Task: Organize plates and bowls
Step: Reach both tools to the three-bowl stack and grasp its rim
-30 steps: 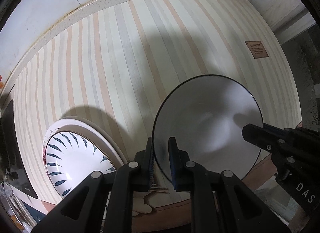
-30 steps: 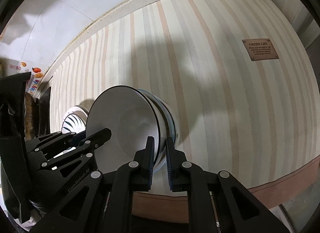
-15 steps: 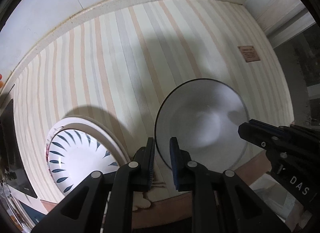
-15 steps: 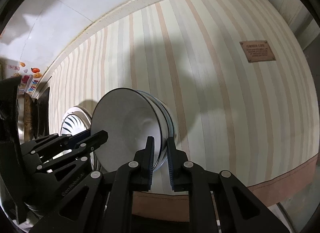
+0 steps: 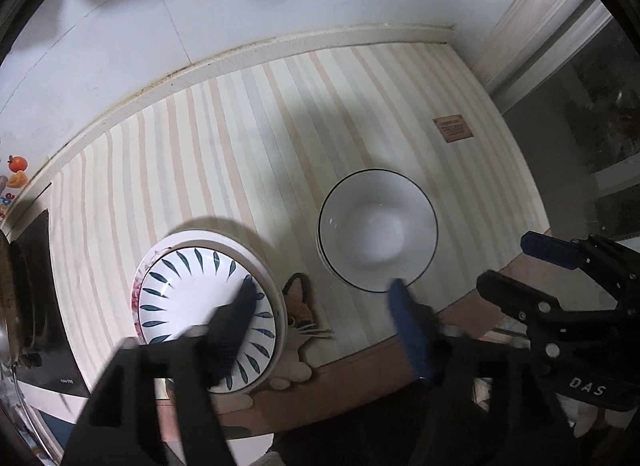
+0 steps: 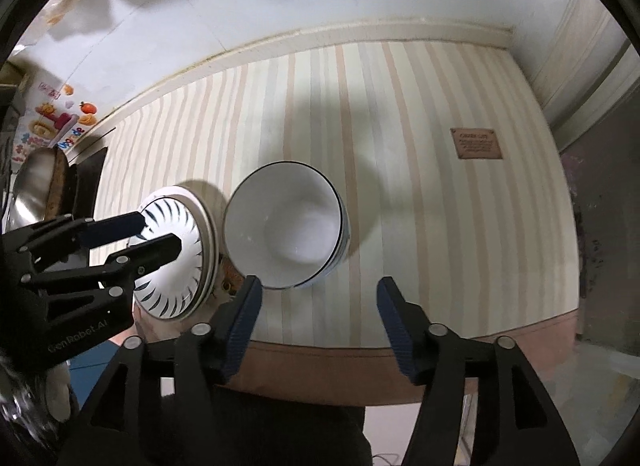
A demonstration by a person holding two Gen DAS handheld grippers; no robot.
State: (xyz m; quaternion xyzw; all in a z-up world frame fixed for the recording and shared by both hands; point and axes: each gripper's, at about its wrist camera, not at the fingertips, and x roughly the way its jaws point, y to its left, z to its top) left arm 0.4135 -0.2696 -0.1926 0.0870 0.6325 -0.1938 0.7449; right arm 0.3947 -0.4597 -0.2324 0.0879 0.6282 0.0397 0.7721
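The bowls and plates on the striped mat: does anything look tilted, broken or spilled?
Nothing stands out. The white bowl stack sits level and nested on the striped mat, with no chips or spills visible. The leaf-pattern plate stack beside it also lies flat. Both the left gripper and right gripper are open and empty.

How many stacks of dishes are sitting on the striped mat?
2. The stack of white black-rimmed bowls sits toward the mat's right; the stack of leaf-patterned plates sits beside it on the left. How many dishes each stack holds stays partly hidden.
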